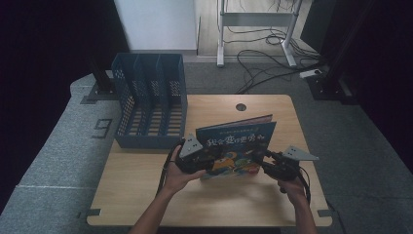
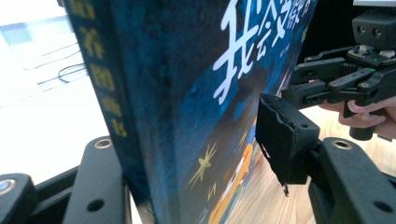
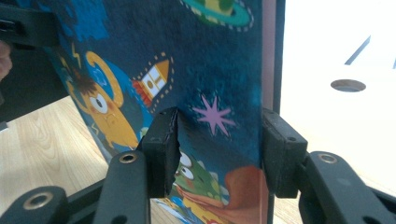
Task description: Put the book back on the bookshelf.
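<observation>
Book being stood upright between two grippers, likely bound for the file rack.

The picture book (image 1: 237,146) is standing on edge at the centre of the high view, on the table (image 1: 146,195); the left gripper (image 1: 191,158) is straddling its spine edge with a gap showing at one pad, the right gripper (image 1: 272,163) is pressing both pads (image 3: 161,149) on the opposite edge. Next, I judge, it needs carrying up-left to the blue rack (image 1: 148,105). The left gripper view is showing the spine lettering; the high view is showing the rack slots.
</observation>
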Tool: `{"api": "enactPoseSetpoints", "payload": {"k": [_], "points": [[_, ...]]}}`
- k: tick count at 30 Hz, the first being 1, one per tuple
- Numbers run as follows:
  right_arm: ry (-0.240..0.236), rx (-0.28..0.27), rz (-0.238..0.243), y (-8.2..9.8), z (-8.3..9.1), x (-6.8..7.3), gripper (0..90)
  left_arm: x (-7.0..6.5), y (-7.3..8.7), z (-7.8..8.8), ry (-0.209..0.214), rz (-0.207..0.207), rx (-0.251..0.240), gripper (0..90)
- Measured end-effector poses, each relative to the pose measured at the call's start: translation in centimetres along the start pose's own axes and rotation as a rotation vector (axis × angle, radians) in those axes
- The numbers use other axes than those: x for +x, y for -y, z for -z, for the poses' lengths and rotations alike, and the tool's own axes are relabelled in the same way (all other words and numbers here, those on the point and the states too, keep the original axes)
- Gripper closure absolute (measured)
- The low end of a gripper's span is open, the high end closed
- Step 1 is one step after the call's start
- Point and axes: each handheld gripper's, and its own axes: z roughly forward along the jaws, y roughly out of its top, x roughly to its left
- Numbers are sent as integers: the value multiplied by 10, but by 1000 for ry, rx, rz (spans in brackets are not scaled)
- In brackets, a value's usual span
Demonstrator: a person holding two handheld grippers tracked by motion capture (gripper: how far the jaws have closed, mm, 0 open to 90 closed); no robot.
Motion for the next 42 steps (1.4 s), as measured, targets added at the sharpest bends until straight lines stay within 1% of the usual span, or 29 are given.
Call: {"api": "enactPoseSetpoints", "payload": {"k": [3, 6, 9, 12, 16, 21, 26, 27, 31, 36, 39, 40, 42], "points": [[10, 9, -5, 2, -1, -1, 512, -1, 0, -1, -18, -6, 2, 424], [9, 8, -13, 3, -2, -2, 512, -1, 0, -2, -23, -5, -3, 421], [9, 7, -13, 3, -2, -2, 514, 0, 1, -2, -24, -1, -19, 430], [9, 6, -12, 3, -2, -2, 517, 0, 1, -3, -29, -6, -27, 426], [9, 5, -10, 3, -2, -2, 519, 1, 1, -3, -14, -9, -39, 436], [6, 6, -4, 4, -1, -2, 521, 2, 1, -2, -2, -1, -43, 441], [4, 7, -2, 4, -1, -2, 518, 2, 0, 0, 34, 8, -58, 457], [4, 6, -4, 4, 0, -2, 517, 2, 0, 0, 38, 3, -59, 465], [3, 6, -9, 4, 1, -3, 511, -2, 0, 0, 23, -24, -65, 471], [7, 9, -14, 5, 2, -6, 501, -6, 0, 0, 19, -58, -75, 498], [15, 19, -2, 6, 2, -6, 501, -8, 0, 0, 11, -67, -81, 493], [16, 20, 0, 6, 2, -6, 501, -8, 0, 0, 12, -66, -84, 492], [16, 21, 1, 6, 2, -6, 498, -6, -1, -1, 45, -51, -87, 501]]}}
